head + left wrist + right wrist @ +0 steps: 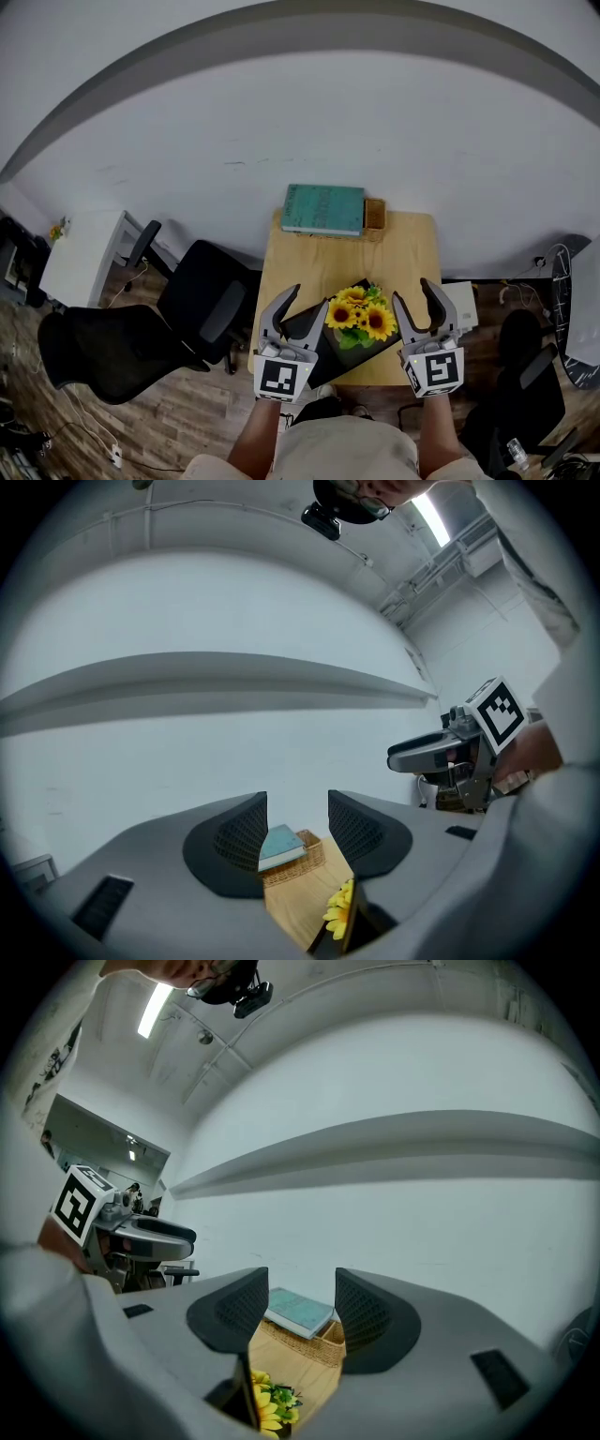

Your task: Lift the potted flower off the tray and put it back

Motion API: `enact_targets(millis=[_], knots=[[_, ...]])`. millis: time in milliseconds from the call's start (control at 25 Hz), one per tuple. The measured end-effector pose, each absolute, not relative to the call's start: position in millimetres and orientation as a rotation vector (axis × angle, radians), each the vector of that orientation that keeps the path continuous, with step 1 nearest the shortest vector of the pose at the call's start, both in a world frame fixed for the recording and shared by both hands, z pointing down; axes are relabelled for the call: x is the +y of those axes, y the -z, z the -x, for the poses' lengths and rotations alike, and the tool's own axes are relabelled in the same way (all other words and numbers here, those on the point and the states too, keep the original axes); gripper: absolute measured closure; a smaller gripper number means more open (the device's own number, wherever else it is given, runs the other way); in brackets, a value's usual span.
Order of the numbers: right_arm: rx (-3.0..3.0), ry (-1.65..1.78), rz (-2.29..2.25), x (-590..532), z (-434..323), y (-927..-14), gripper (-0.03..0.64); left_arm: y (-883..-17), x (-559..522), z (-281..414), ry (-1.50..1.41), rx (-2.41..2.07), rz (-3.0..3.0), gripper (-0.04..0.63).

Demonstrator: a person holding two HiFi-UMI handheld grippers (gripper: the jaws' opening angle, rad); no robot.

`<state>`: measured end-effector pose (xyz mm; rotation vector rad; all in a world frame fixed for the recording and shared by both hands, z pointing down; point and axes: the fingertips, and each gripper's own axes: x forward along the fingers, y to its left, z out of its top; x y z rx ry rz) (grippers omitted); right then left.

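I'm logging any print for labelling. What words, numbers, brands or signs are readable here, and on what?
No readable words or numbers anywhere.
The teal book: any cover print is too small and blurred to read.
Square markers on the left gripper and right gripper: black-and-white patterns only, no letters.

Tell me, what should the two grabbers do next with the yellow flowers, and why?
Probably lower both grippers toward the base of the potted yellow sunflowers on the black tray. The left gripper and right gripper stand open and empty either side of it. In both gripper views the blooms show below the jaws, so neither looks low enough to grip yet.
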<state>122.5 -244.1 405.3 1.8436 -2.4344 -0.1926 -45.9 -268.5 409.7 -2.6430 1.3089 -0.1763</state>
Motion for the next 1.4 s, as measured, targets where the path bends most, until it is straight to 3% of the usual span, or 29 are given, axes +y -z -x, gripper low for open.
enact_targets(millis=[1400], knots=[[-2.352, -0.387, -1.487, -176, -85, -613, 0.377, -588, -203, 42, 0.644, 1.244, 2.857, 0.399]])
